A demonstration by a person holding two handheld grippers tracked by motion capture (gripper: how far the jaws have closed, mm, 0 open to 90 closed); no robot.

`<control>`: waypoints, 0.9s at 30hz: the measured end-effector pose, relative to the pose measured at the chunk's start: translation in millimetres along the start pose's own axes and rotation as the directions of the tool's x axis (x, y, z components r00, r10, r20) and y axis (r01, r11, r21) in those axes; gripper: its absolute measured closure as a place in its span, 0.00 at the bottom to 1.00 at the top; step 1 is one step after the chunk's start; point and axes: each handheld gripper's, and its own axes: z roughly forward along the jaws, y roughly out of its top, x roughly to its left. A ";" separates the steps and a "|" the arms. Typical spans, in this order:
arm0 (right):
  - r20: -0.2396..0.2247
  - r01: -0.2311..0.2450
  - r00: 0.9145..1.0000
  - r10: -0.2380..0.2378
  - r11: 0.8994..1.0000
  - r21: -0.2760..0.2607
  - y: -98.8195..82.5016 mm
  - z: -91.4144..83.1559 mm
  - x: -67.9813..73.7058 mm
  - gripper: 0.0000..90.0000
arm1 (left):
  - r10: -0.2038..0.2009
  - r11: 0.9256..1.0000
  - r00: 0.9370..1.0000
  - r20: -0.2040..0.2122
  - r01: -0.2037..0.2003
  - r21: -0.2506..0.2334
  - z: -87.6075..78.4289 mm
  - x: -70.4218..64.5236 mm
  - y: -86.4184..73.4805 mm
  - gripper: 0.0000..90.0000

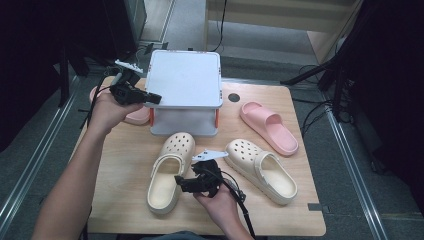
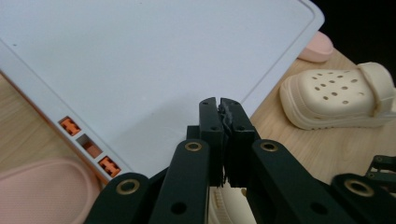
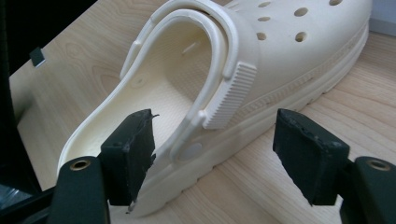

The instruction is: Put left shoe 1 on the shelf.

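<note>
Gripping spot: clog (image 3: 261,60) sidewall beside strap rivet, near rack (image 1: 186,80)
Handling: light, springy foam
Right gripper (image 3: 212,140): jaws spread
Left gripper (image 2: 219,116): jaws pressed together, empty

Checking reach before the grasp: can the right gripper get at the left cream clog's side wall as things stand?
Probably yes. The right gripper stands open with the cream clog's side wall between its jaws, nothing in between.

Grey floor (image 1: 195,25), wooden table (image 1: 300,200); dark surroundings
</note>
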 end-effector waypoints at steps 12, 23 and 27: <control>0.028 -0.076 0.997 0.075 0.997 0.027 2.4 29.7 -1.4 0.37 | 0.000 1.000 1.000 -0.026 0.000 -0.003 -2.0 4.0 -2.2 0.98; 0.005 -0.084 0.996 0.084 0.996 0.043 6.7 30.1 -7.6 0.59 | 0.022 1.000 0.998 -0.057 -0.022 0.003 -1.4 -0.8 -1.7 0.98; -0.012 -0.099 0.995 0.100 0.993 0.068 12.5 26.6 -13.8 0.73 | 0.025 1.000 0.998 -0.060 -0.025 0.002 -1.3 -1.4 -1.8 0.98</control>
